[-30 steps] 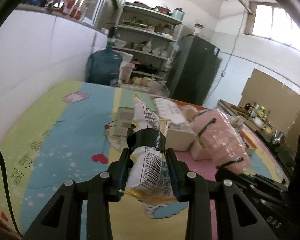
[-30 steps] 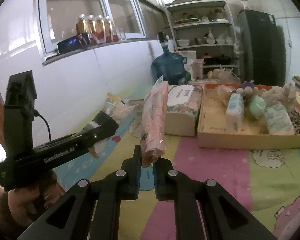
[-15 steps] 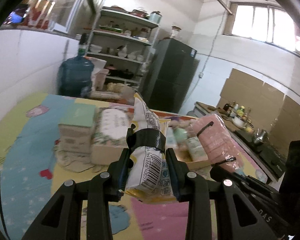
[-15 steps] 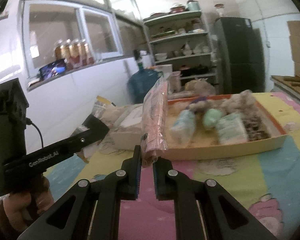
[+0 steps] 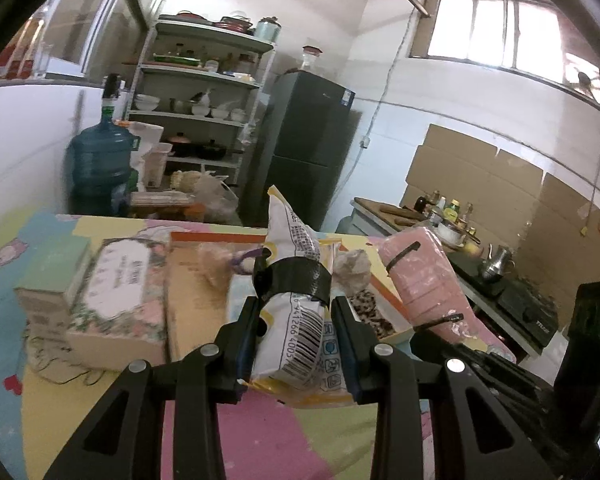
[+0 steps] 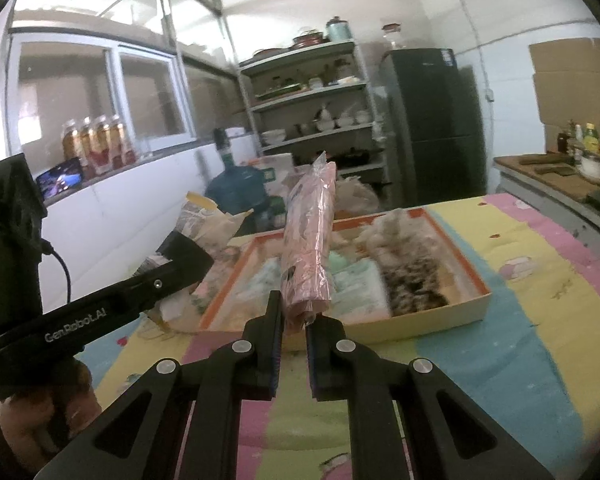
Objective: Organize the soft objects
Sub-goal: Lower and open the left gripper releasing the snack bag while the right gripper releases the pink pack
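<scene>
Two packs held aloft, one tray ahead.

We pinch a white-and-yellow banded snack packet point(image 5: 296, 320) in the left tool point(image 5: 296, 344) and a long pink plastic-wrapped bundle point(image 6: 308, 248) in the right tool point(image 6: 292, 344); both stand upright, above the surface. The orange-rimmed cardboard tray point(image 6: 452, 312) lies straight ahead, nearer our right tool.

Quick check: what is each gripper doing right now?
Left gripper: closed on a white snack bag.
Right gripper: closed on a pink plastic-wrapped pack.
</scene>
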The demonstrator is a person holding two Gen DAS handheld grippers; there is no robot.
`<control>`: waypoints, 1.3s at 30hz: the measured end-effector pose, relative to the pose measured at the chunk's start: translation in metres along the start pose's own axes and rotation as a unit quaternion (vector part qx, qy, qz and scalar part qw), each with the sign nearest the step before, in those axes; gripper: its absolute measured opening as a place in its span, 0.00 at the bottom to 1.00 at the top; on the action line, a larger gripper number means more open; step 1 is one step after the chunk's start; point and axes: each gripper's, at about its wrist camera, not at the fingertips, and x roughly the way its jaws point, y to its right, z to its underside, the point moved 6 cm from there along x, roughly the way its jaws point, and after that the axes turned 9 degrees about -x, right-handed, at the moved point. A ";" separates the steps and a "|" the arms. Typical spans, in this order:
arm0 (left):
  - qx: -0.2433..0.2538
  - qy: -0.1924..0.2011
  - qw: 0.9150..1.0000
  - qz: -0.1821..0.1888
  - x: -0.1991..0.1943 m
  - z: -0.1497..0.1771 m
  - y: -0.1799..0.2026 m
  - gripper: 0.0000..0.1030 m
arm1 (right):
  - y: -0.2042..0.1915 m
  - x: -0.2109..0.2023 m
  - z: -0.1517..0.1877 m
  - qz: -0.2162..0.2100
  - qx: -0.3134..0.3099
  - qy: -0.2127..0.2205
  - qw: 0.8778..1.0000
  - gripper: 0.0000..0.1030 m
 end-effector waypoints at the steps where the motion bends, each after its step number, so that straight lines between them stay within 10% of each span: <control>1: 0.002 -0.001 1.000 0.001 0.005 -0.001 0.005 0.36 | 0.005 0.001 -0.002 0.004 0.002 0.001 1.000 0.11; 39: -0.017 -0.066 0.997 -0.029 0.106 0.020 0.009 0.36 | 0.070 0.089 0.004 -0.012 -0.062 -0.112 0.992 0.11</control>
